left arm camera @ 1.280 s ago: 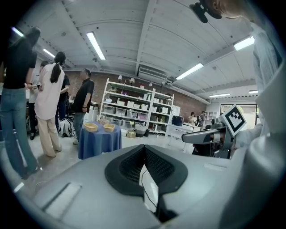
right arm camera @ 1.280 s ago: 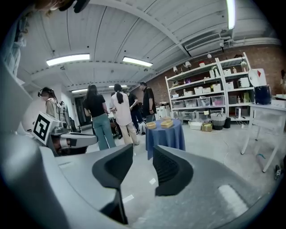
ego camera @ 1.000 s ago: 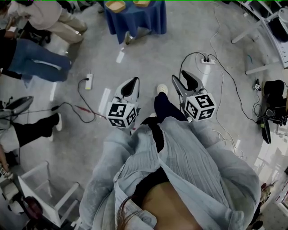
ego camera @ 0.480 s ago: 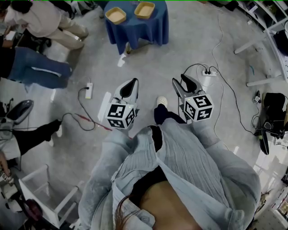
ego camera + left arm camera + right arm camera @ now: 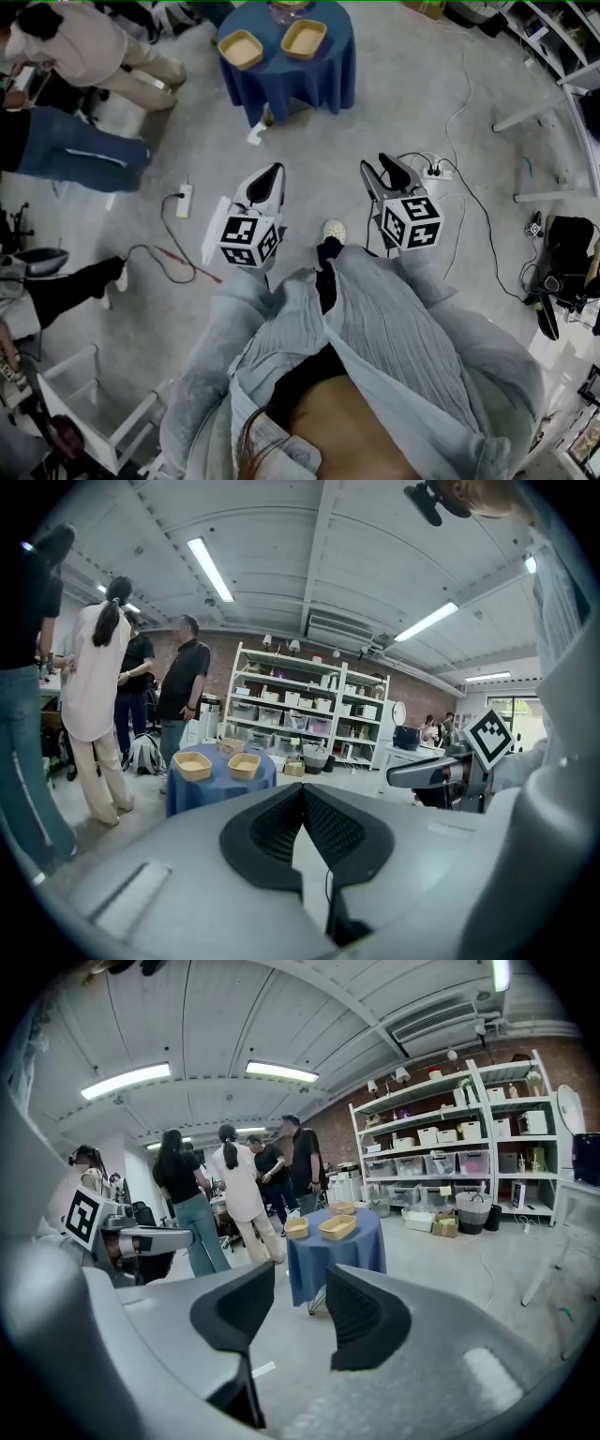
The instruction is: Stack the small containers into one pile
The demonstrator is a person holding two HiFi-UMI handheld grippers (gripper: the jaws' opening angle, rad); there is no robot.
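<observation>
Left gripper (image 5: pixel 302 789) is hanging over the grey floor (image 5: pixel 394 84), well short of the blue-draped table (image 5: pixel 309 75) and pointing toward it. Its two dark ribbed jaws are meeting at the tips with nothing between them. Right gripper (image 5: pixel 300 1279) is hovering alongside, just as far from the table. Its jaws are standing apart, with only floor and table showing through the gap, so it is carrying nothing.

Grey floor is filling most of the head view and is lying bare between the grippers and the table. White shelving (image 5: pixel 300 705) loaded with boxes and bins is standing against the brick wall well beyond the table. The person holding the grippers, in a pale ribbed shirt (image 5: pixel 375 356), is facing the table from a distance, with one white shoe (image 5: pixel 334 231) pointing toward it. Several other people (image 5: pixel 239 1190) are standing in a group near the table's left side as the head view shows it.

The round table is bearing the two small containers, which are shallow tan trays sitting side by side, close together but not stacked. One container (image 5: pixel 241 49) is resting toward the table's left edge and the other container (image 5: pixel 304 38) toward its right. A white power strip (image 5: pixel 186 170) is lying on the floor between the table and the left gripper, off to the left. Another (image 5: pixel 433 172), with dark cables trailing from it, is lying just beside the right gripper, on the table's right.
</observation>
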